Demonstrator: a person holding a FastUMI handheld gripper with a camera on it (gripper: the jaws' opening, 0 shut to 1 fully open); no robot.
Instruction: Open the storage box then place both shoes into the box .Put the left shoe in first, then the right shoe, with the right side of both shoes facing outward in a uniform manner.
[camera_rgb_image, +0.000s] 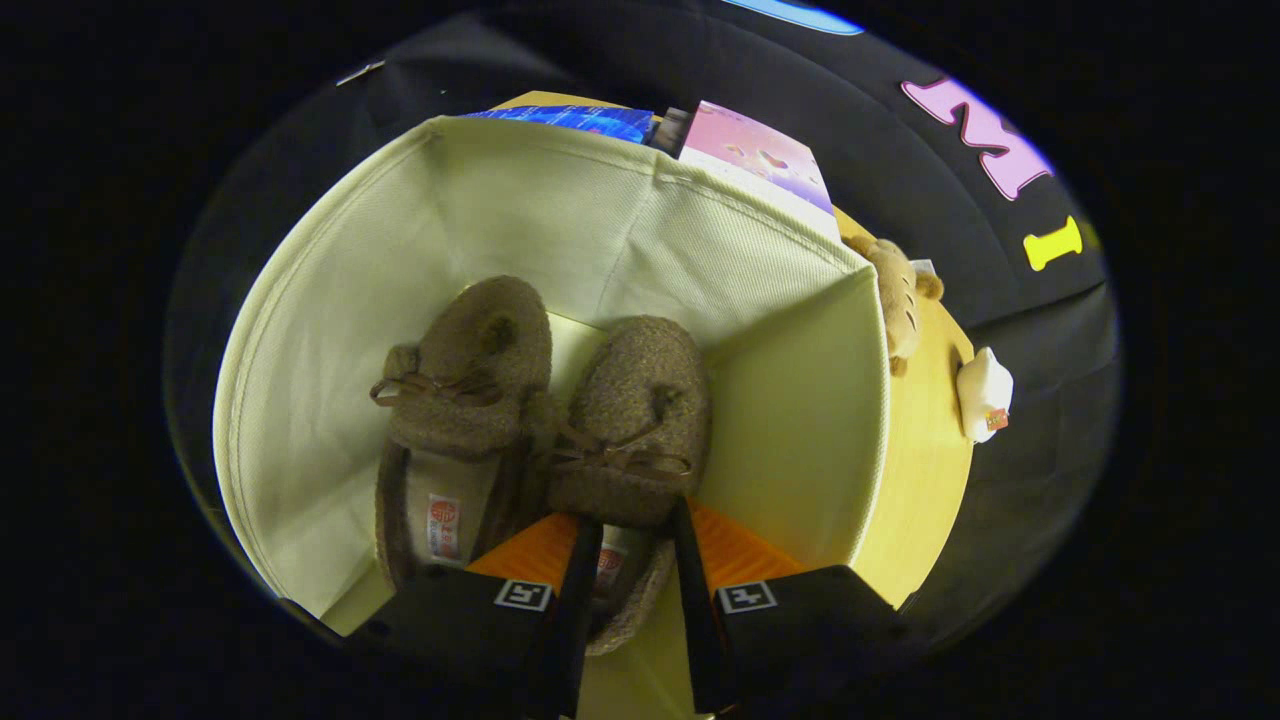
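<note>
Resting in box (330, 300): two shoes (465, 380); tool (635, 520) parted

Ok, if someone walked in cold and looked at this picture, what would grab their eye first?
First the two fuzzy brown shoes lying side by side, toes away from the camera, on the floor of the open pale storage box: the left-hand shoe and the right-hand shoe, whose heel sits between the fingers of the gripper. Whether the fingers press on it is unclear. Beyond the box wall, a small plush toy lies on the yellow table.
</note>
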